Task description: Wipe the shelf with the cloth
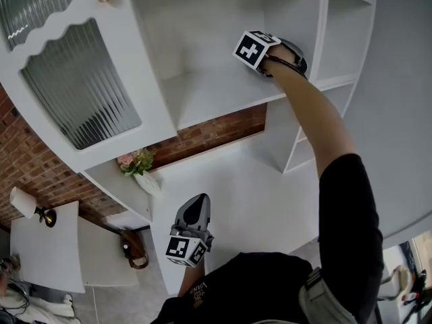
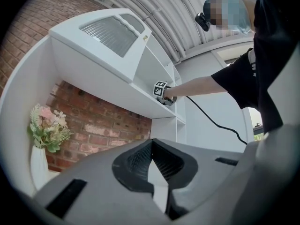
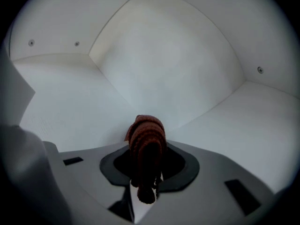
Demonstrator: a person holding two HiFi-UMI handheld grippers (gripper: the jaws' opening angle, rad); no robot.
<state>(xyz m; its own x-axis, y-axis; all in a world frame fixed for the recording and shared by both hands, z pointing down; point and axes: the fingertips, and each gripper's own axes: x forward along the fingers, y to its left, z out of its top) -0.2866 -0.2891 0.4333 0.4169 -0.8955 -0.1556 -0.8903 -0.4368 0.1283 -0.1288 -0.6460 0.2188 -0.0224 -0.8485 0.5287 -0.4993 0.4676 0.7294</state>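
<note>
The reddish-brown knitted cloth (image 3: 147, 136) is bunched between the jaws of my right gripper (image 3: 147, 149), which is shut on it. That gripper (image 1: 264, 54) reaches into an upper compartment of the white shelf unit, just above its shelf board (image 1: 202, 90). The cloth is hidden behind the marker cube in the head view. In the right gripper view the white shelf board (image 3: 70, 102) and the back corner of the compartment fill the picture. My left gripper (image 1: 195, 208) hangs low in front of my body, away from the shelf, jaws together and nothing in them. From there I see the right gripper (image 2: 164, 93) at the shelf's edge.
A white vase of pink flowers (image 1: 140, 165) stands on the lower counter against a brick wall (image 1: 209, 132). A ribbed-glass cabinet door (image 1: 77, 86) hangs open to the left of the compartment. Narrow side shelves (image 1: 337, 79) lie to the right. A cable (image 2: 211, 118) trails from the right arm.
</note>
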